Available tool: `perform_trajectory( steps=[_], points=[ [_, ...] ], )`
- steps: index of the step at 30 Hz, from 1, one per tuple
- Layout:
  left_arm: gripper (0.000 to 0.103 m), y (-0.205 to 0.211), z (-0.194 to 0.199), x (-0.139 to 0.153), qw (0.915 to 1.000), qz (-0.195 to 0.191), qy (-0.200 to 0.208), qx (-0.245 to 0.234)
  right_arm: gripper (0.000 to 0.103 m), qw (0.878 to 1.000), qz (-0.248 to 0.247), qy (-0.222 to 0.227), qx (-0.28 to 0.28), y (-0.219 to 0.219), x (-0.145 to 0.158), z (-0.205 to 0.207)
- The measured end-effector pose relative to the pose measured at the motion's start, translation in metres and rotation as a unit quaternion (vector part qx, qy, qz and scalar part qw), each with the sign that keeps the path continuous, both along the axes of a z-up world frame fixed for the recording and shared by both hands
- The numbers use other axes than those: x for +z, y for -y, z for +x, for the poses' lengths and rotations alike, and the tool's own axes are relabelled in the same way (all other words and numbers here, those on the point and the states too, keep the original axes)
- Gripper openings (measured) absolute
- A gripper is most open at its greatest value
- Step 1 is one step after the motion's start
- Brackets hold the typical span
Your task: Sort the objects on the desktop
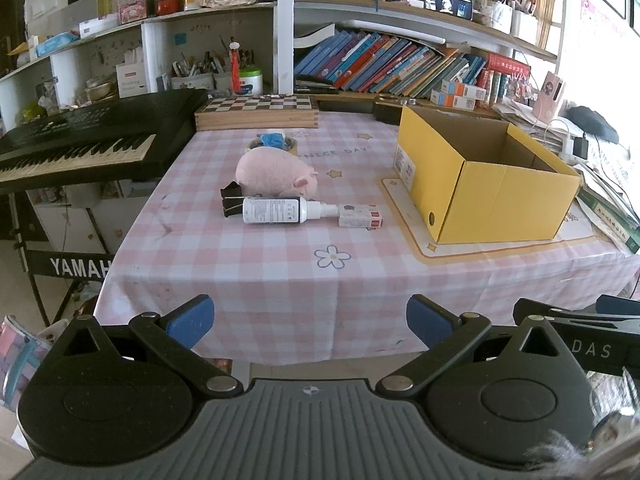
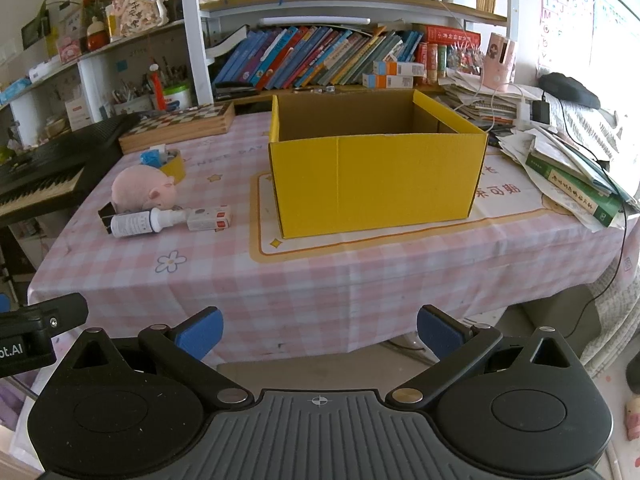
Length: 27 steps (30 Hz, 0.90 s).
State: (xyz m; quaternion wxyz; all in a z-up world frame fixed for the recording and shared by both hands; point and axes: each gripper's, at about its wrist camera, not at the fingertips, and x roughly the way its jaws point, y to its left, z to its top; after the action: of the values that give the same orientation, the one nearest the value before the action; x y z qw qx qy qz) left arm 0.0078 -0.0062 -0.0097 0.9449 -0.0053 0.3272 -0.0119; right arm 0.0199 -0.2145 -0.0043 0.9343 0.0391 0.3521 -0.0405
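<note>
Both the left gripper [image 1: 310,320] and right gripper [image 2: 320,330] are held spread and empty off the table's near edge, so sorting seems unstarted; a reach toward the spray bottle [image 1: 280,210] is called for, the yellow box [image 2: 376,176] apparently empty.

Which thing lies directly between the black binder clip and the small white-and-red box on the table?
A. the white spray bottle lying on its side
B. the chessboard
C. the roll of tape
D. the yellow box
A: the white spray bottle lies flat, its base at the black binder clip and its nozzle toward the small white-and-red box.

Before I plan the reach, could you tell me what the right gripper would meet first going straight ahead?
Probably the yellow box: the right gripper, open, points over bare tablecloth at its near wall. Depth is uncertain.
</note>
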Motion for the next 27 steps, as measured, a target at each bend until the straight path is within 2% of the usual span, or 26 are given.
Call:
perform_trajectory(
  steps=[27],
  points=[
    [0.103,0.0054,0.0021,-0.0047,0.9998,0.004,-0.016,-0.008,0.103,1.000,0.003,-0.005,0.001,-0.0035,-0.0041,0.0002]
  ],
)
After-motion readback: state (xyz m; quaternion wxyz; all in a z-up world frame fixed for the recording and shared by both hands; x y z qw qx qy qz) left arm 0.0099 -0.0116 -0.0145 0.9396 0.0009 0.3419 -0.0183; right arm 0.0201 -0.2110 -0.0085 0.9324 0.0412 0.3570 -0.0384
